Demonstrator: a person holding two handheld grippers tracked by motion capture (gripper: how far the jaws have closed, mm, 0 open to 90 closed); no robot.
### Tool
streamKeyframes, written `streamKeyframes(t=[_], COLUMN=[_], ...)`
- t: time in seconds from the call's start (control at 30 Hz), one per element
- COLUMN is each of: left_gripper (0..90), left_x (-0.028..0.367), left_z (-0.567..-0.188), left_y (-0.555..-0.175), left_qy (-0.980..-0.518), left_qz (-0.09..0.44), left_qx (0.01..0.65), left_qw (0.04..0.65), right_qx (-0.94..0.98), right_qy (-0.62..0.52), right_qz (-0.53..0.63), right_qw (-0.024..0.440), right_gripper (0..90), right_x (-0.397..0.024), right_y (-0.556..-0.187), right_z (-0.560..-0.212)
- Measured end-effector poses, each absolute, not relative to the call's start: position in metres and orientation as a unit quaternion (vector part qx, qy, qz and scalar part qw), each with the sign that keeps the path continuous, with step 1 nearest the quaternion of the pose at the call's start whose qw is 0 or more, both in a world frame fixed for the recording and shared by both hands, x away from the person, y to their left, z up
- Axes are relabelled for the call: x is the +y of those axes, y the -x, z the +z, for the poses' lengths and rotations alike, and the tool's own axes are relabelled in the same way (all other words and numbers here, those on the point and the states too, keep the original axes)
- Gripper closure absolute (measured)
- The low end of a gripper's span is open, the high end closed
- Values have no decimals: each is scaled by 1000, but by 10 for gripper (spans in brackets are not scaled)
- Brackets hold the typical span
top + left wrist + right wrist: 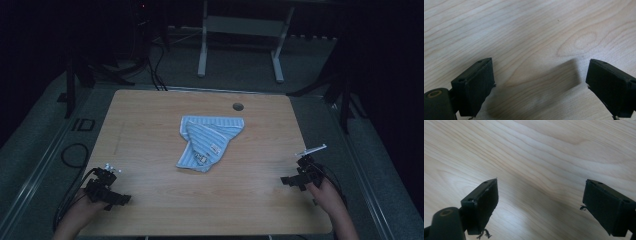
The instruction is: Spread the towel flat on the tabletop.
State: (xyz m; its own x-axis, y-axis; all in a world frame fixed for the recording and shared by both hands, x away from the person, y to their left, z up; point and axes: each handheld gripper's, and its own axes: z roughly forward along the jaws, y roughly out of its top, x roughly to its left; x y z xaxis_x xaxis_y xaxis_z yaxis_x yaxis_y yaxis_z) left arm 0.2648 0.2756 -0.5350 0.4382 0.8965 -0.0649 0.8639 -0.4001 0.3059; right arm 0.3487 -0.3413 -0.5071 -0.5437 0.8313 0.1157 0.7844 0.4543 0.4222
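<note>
A light blue striped cloth lies crumpled and partly folded near the middle of the wooden table, with a small label on it. My left gripper rests at the table's front left corner, held by a hand. In the left gripper view the left gripper stands open over bare wood with nothing between its jaws. My right gripper sits at the front right, well apart from the cloth. In the right gripper view the right gripper is likewise open over bare wood.
A round cable hole sits near the table's far edge. Beyond the table stands a white metal frame on the dark floor, and black stands and cables lie at the far left. A cable loop lies left of the table.
</note>
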Motion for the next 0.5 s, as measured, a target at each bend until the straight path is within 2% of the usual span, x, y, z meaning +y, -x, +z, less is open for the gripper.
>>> streamKeyframes(t=[0.3, 0.37, 0.43, 0.5], left_gripper=[80, 79, 79, 80], left_x=[258, 255, 247, 240], left_z=[-527, -527, -526, -525], left_y=[-281, -284, -289, -293], left_qy=[-848, -851, -856, -860], left_qz=[59, 58, 57, 57], left_qx=[508, 503, 495, 488], left_qw=[141, 138, 136, 134], right_qx=[872, 877, 880, 890], right_qy=[-450, -442, -437, -421], right_qz=[187, 181, 179, 171], right_qw=[47, 51, 49, 40], right_gripper=[147, 191, 194, 271], right_x=[-318, -312, -309, -298], right_y=[-364, -368, -370, -378], right_z=[-504, -502, -501, -500])
